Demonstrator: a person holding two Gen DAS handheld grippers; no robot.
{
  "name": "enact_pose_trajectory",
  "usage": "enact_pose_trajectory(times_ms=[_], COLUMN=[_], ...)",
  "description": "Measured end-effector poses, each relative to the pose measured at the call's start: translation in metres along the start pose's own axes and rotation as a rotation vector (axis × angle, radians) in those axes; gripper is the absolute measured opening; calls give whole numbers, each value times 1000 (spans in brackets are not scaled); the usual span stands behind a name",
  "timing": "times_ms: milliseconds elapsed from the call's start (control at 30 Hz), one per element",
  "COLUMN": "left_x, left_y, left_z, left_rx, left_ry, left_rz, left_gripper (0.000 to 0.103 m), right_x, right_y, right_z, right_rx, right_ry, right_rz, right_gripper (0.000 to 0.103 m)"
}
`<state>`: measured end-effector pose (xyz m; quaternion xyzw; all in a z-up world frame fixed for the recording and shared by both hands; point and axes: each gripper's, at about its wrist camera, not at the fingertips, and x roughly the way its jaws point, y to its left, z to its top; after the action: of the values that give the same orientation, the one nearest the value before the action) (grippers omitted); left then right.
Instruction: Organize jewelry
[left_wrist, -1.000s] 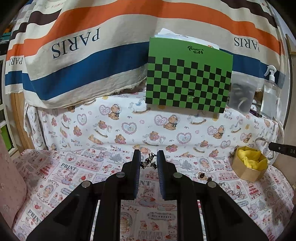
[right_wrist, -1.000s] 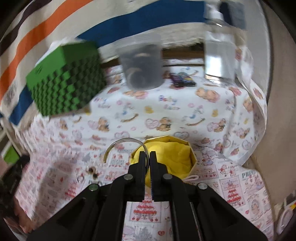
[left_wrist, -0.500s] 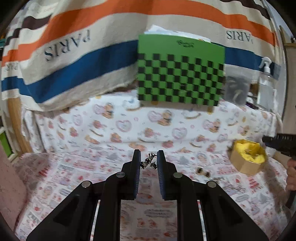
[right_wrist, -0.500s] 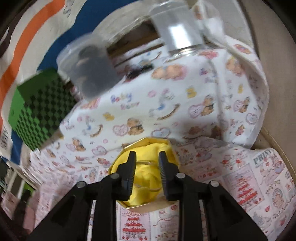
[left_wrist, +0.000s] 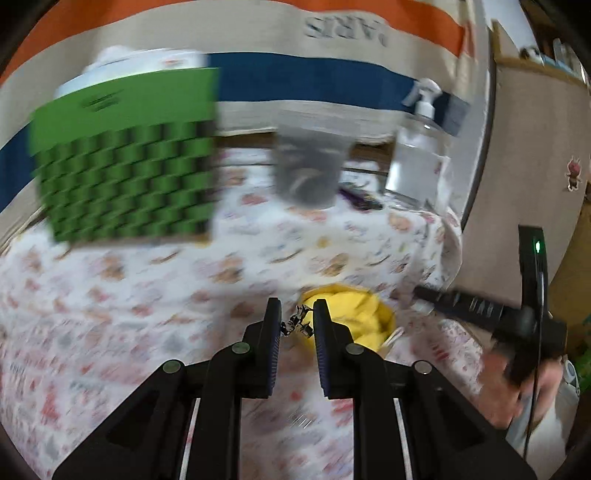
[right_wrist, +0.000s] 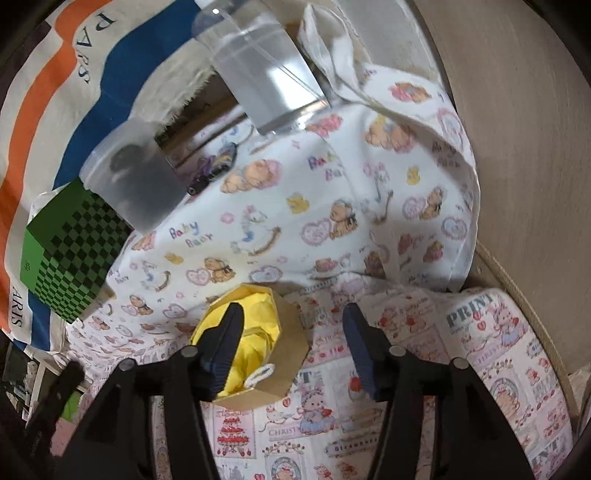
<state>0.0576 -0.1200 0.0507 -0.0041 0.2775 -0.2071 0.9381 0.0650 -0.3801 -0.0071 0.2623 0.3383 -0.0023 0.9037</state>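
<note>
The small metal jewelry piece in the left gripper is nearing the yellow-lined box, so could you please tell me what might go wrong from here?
1. The jewelry piece hangs only at the very tips of the left gripper, so a jolt could drop it short of the yellow-lined box.
2. The right gripper, jaws opening with nothing gripped, has one finger over the box; the two grippers could collide or nudge the box.

"PARIS" on striped cloth (right_wrist: 37, 122); "PRINT" on tablecloth (right_wrist: 469, 314).
</note>
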Motion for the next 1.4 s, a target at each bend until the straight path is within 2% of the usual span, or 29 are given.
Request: enact_pose_trajectory(times_ms=[133, 267, 367, 400, 433, 467, 500, 567, 633, 833, 1033, 1100, 1167, 1200, 1300, 1400], left_x=[37, 66, 77, 79, 80, 79, 75, 63, 47, -6, -33, -34, -29, -26, -11, 2], left_y=[-31, -50, -48, -47, -46, -45, -44, -39, -31, 1, 33, 40, 49, 53, 68, 76], left_z=[9, 11, 14, 14, 14, 14, 13, 12, 12, 3, -12, -18, -26, -29, -36, -43], left_rx=[14, 52, 18, 14, 15, 18, 23, 46, 58, 52, 22, 33, 35, 26, -8, -8], left_ry=[65, 92, 84, 88, 93, 89, 70, 44, 11, -89, -108, -116, -120, -118, -69, -22], left_rz=[-68, -43, -41, -46, -42, -29, -9, 10, 50, 124, 172, 202, 228, 229, 215, 236], left_gripper=[16, 17, 19, 30, 51, 58, 60, 60, 69, 88, 91, 91, 91, 91, 91, 90], right_x=[6, 4, -2, -4, -4, -3, -2, 0, -3, -18, -18, -15, -10, -9, -10, -12], right_y=[0, -8, -14, -17, -19, -22, -25, -29, -28, -3, 18, 23, 26, 26, 25, 29], right_z=[-4, -3, 2, 3, 3, 3, 4, 5, 5, 3, -6, -9, -12, -12, -13, -14], right_rx=[4, 43, 57, 60, 61, 68, 82, 102, 116, 19, -51, -90, -106, -99, -86, -111], right_ry=[25, 22, -16, -36, -50, -58, -58, -40, -38, -108, -107, -116, -99, -88, -77, -97], right_rz=[-2, 1, -37, -40, -50, -84, -106, -82, -51, -67, -40, -44, -85, -69, -36, -63], right_gripper=[58, 59, 62, 66, 75, 77, 77, 77, 77, 82, 83, 84, 84, 84, 84, 85])
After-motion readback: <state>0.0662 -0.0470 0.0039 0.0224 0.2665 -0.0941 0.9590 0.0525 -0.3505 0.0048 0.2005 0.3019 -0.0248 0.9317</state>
